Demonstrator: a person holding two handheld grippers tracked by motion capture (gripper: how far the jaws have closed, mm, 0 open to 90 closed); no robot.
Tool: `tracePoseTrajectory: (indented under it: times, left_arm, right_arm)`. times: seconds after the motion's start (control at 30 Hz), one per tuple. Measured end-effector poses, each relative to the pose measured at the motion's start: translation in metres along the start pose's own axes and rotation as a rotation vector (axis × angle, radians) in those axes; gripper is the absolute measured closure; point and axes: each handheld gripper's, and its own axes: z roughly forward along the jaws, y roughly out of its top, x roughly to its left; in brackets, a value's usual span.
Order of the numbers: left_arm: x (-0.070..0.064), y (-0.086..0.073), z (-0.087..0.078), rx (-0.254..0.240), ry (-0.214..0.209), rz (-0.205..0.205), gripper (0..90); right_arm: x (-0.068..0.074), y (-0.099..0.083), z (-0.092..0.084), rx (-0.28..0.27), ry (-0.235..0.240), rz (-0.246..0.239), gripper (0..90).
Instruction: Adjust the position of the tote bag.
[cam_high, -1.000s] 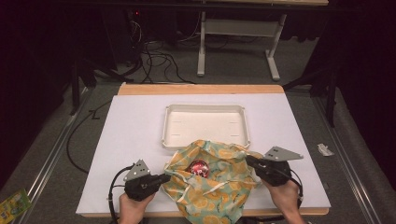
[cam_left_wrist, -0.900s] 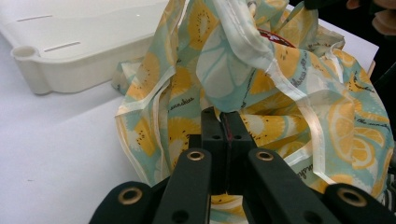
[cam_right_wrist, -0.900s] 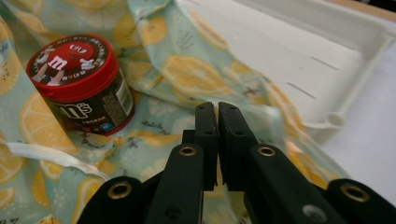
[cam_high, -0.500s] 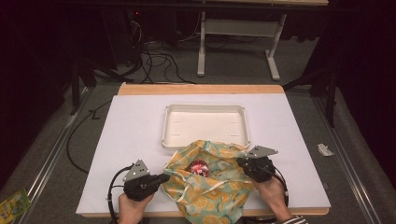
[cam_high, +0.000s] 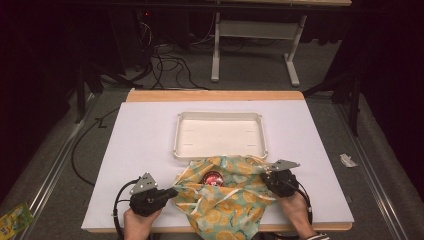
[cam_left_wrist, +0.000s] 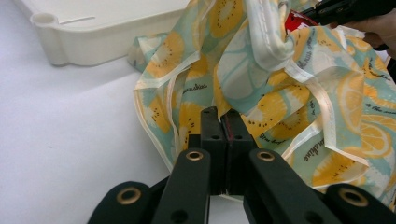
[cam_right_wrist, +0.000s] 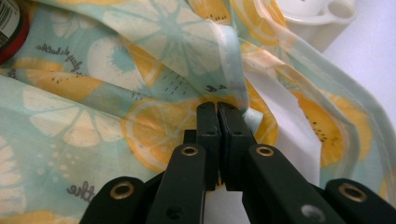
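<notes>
An aqua cloth (cam_high: 225, 200) printed with orange and lemon slices lies bunched at the table's near edge, with white tape along its hems. A round red object (cam_high: 213, 178) sits in its middle fold and also shows in the left gripper view (cam_left_wrist: 299, 21) and the right gripper view (cam_right_wrist: 9, 28). My left gripper (cam_high: 172, 192) is at the cloth's left edge; its jaws (cam_left_wrist: 224, 116) are pressed together on a fold of the fabric (cam_left_wrist: 261, 93). My right gripper (cam_high: 265, 176) is at the right edge, shut (cam_right_wrist: 217, 109) on a hemmed fold of the cloth (cam_right_wrist: 154, 56).
A white rectangular tray (cam_high: 180, 135) stands just behind the cloth, its near rim touching the fabric; its corner shows in both gripper views (cam_left_wrist: 93, 42) (cam_right_wrist: 317, 18). The white mat (cam_high: 140, 145) lies on a wooden table. Cables and a table frame lie on the floor beyond.
My right gripper has moved left and down toward the cloth's middle, slackening the right side of the fabric. The left gripper has stayed put.
</notes>
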Motion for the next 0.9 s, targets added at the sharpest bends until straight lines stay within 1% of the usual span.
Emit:
tracePoseTrajectory:
  times: [0.07,0.13,0.23,0.3,0.37,0.47,0.5,0.53,0.57,0.67,0.7,0.73,0.8,0.83,0.9]
  left_arm:
    - [-0.004,0.002,-0.003,-0.015,-0.001,0.005,82.5]
    - [-0.007,0.005,-0.006,-0.027,0.005,0.009,73.0]
    - [-0.013,0.01,-0.012,-0.046,0.019,0.011,62.6]
    - [-0.016,0.013,-0.016,-0.056,0.024,0.008,55.9]
    - [-0.02,0.018,-0.02,-0.077,0.03,0.007,49.8]
    - [-0.026,0.026,-0.023,-0.084,0.036,0.017,42.8]
    - [-0.028,0.03,-0.024,-0.083,0.045,0.022,41.4]
    - [-0.029,0.033,-0.024,-0.083,0.051,0.023,40.0]
    - [-0.03,0.038,-0.024,-0.085,0.061,0.023,39.2]
    - [-0.029,0.05,-0.02,-0.09,0.082,0.006,37.6]
    - [-0.029,0.055,-0.017,-0.085,0.093,-0.002,37.8]
    - [-0.028,0.057,-0.015,-0.081,0.095,-0.009,38.4]
    - [-0.026,0.061,-0.008,-0.057,0.104,-0.016,41.8]
    - [-0.025,0.063,-0.003,-0.033,0.114,-0.015,43.0]
    - [-0.022,0.063,0.005,-0.001,0.115,-0.02,46.0]
  right_arm:
    - [0.001,0.001,0.0,0.001,-0.004,-0.009,88.7]
    - [0.002,0.003,0.0,0.002,-0.005,-0.012,88.2]
    - [0.005,0.006,0.0,0.0,-0.009,-0.028,87.8]
    - [0.008,0.009,0.0,-0.001,-0.005,-0.026,87.6]
    - [0.01,0.011,0.0,-0.008,0.0,-0.037,87.5]
    - [0.012,0.014,0.0,-0.004,-0.001,-0.047,87.4]
    - [0.013,0.015,0.001,-0.008,-0.001,-0.046,87.4]
    - [0.014,0.016,0.0,0.0,0.001,-0.056,87.3]
    - [0.015,0.016,0.0,-0.004,-0.004,-0.059,87.3]
    - [0.016,0.018,0.001,-0.006,-0.004,-0.065,87.1]
    - [0.016,0.019,0.0,0.0,-0.004,-0.067,87.0]
    - [0.016,0.019,0.0,-0.001,-0.003,-0.066,86.9]
    - [0.016,0.018,0.001,-0.008,-0.001,-0.064,86.4]
    - [0.016,0.018,0.0,-0.008,0.001,-0.064,86.3]
    - [0.016,0.018,-0.001,-0.009,0.002,-0.062,86.0]
